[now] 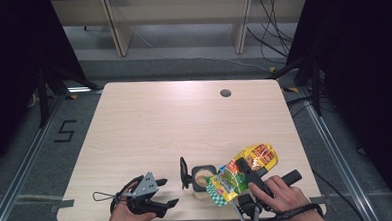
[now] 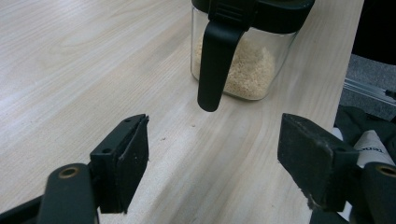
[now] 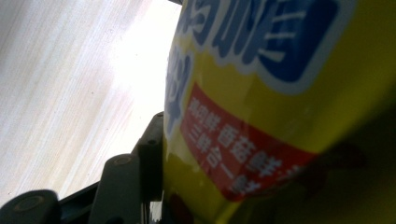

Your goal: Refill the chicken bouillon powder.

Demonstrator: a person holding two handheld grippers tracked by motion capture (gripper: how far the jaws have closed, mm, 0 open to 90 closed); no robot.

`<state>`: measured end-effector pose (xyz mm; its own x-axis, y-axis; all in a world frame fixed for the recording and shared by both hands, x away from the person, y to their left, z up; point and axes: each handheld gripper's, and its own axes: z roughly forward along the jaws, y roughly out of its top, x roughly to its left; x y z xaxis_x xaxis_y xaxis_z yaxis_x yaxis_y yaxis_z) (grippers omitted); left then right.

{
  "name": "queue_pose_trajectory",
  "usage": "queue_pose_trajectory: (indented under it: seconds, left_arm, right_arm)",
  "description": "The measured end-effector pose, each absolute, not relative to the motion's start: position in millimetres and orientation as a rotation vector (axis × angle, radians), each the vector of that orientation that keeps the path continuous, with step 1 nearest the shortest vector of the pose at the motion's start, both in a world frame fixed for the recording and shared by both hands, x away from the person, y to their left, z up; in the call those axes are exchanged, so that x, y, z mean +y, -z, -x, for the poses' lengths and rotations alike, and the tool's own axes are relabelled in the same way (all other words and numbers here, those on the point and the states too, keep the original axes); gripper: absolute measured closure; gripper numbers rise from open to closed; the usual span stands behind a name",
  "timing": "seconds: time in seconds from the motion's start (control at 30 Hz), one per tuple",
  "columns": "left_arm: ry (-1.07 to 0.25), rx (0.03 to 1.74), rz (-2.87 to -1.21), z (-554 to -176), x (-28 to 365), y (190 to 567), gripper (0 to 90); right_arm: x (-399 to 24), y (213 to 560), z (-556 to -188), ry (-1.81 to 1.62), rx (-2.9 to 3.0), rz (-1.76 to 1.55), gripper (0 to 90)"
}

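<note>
Pale wood-grain covers the desk [image 1: 149,127], a rounded-corner top with a small dark cable hole [image 1: 226,93] near its far right edge and most of its surface bare. Beyond it the grey floor runs back to light wooden shelving [image 1: 180,21], with loose cables [image 1: 272,22] lying at the right; black drapes close in both sides, and a taped mark shaped like a 5 [image 1: 65,131] sits on the floor at the left, beside a metal rail.

Near the front edge stands a clear square container [image 1: 204,177] with a black rim, partly filled with pale grains (they look like coarse crumbs in the left gripper view); its black lid [image 1: 184,173] is swung up on the left side.

A yellow snack bag [image 1: 241,171] with blue and red print is tilted over the container, its torn lower end at the opening. The right gripper [image 1: 249,173] clamps it: in the right gripper view one jaw presses against the bag's yellow side, the other hidden behind the film.

The left gripper [image 1: 162,192] rests low at the front left of the desk, well apart from the bag, its jaws spread wide with nothing between them, pointing toward the container [image 2: 238,60].
</note>
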<state>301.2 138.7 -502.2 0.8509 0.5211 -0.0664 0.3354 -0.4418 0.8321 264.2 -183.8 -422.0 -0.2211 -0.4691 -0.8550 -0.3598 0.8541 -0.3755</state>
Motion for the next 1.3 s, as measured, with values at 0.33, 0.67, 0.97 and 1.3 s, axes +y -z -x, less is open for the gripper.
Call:
queue_pose_trajectory:
  seconds: [0.33, 0.67, 0.97, 1.3]
  left_arm:
    - [-0.243, 0.621, -2.071, -301.5, 138.6, 502.4, 24.7]
    - [-0.237, 0.625, -2.069, -301.2, 138.5, 502.5, 24.7]
    - [-0.245, 0.621, -2.075, -301.3, 138.9, 502.1, 24.7]
    - [-0.244, 0.621, -2.074, -301.2, 138.8, 502.2, 24.7]
  right_arm:
    - [-184.9, 424.6, -264.9, 0.083, 1.841, 0.597, 48.6]
    - [-185.2, 424.4, -264.6, 0.081, 1.842, 0.593, 48.7]
    - [-187.3, 424.5, -266.8, 0.057, 1.861, 0.577, 48.7]
    - [-187.2, 424.2, -267.2, 0.061, 1.86, 0.587, 48.8]
